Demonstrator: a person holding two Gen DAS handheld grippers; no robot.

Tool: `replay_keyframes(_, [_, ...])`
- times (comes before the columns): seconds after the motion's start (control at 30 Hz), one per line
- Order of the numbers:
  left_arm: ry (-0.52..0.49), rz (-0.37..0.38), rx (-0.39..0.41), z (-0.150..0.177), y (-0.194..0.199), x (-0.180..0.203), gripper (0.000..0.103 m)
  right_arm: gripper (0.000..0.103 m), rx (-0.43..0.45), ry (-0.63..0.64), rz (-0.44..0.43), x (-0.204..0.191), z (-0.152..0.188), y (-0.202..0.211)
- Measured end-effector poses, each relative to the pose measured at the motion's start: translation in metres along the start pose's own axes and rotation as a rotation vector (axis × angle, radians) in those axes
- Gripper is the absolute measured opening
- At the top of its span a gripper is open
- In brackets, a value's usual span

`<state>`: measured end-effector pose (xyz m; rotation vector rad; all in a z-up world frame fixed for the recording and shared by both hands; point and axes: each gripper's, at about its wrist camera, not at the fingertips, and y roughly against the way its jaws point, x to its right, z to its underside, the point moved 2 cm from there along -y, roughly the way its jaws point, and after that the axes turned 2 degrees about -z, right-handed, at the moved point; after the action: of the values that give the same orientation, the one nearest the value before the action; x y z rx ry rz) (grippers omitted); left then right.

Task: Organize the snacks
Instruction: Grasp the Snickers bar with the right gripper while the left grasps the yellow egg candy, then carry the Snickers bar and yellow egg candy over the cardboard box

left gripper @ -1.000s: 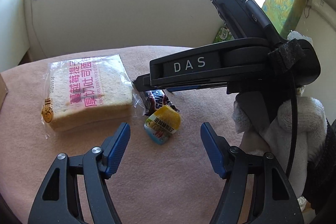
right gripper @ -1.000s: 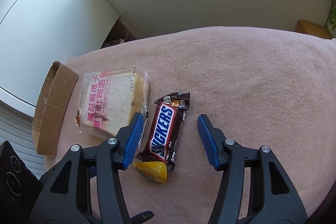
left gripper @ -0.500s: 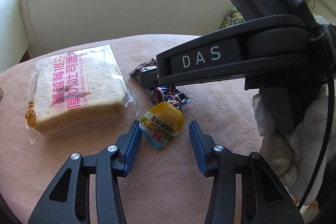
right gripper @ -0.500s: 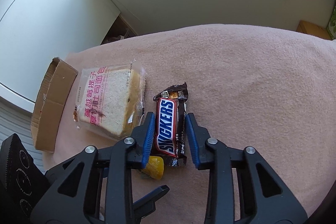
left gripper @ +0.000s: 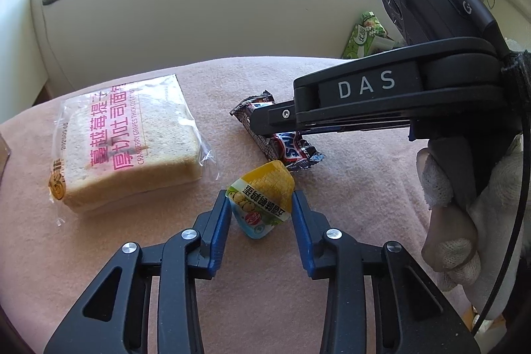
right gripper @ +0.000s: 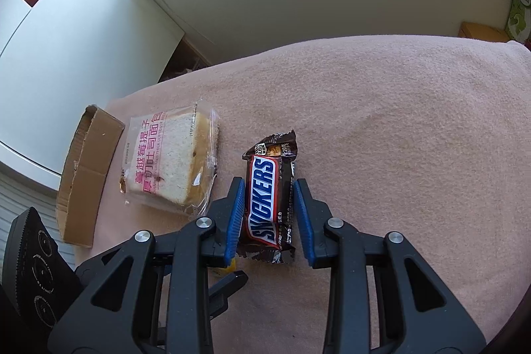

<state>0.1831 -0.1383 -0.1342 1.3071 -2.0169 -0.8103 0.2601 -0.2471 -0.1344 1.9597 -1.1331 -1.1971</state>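
Snickers bar (right gripper: 268,204) and jelly cup (left gripper: 262,203) on the pink blanket (right gripper: 415,135), each between blue pads.

Right gripper (right gripper: 269,214) pinching the Snickers bar from both sides, bar lying flat along the fingers. Left gripper (left gripper: 261,214) closing on the jelly cup, pads touching its foil lid edges. Packaged toast bread (left gripper: 129,141) just left of both snacks, apart from them. Open cardboard box (right gripper: 86,175) beyond the bread, at the blanket edge. Gloved hand (left gripper: 464,214) on the right gripper's handle.
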Motion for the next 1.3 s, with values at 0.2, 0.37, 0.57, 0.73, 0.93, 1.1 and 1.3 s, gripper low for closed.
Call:
replay_keyframes(0.2, [0.018,0.009,0.028,0.004,0.023,-0.012,0.035,0.031,0.035,-0.002,0.011,-0.004,0.006,0.014])
replay_keyframes(0.37, [0.046,0.008,0.065,0.008,0.048,-0.021,0.035,0.031,0.068,0.013,0.017,-0.014,0.013,0.031])
replay_keyframes(0.57, [0.067,-0.003,0.115,0.016,0.078,-0.038,0.035,0.031,0.101,0.054,0.015,-0.038,0.024,0.048])
replay_keyframes(0.73, [0.079,-0.014,0.148,0.027,0.105,-0.059,0.035,0.031,0.126,0.090,-0.003,-0.064,0.031,0.056])
replay_keyframes(0.93, [0.102,-0.040,0.181,0.030,0.112,-0.060,0.035,0.031,0.146,0.141,-0.018,-0.098,0.034,0.061])
replay_keyframes(1.1, [0.122,-0.066,0.211,0.035,0.131,-0.078,0.035,0.031,0.154,0.175,-0.040,-0.126,0.032,0.060])
replay_keyframes(1.3, [0.151,-0.103,0.242,0.037,0.150,-0.105,0.035,0.031,0.156,0.217,-0.066,-0.161,0.030,0.054])
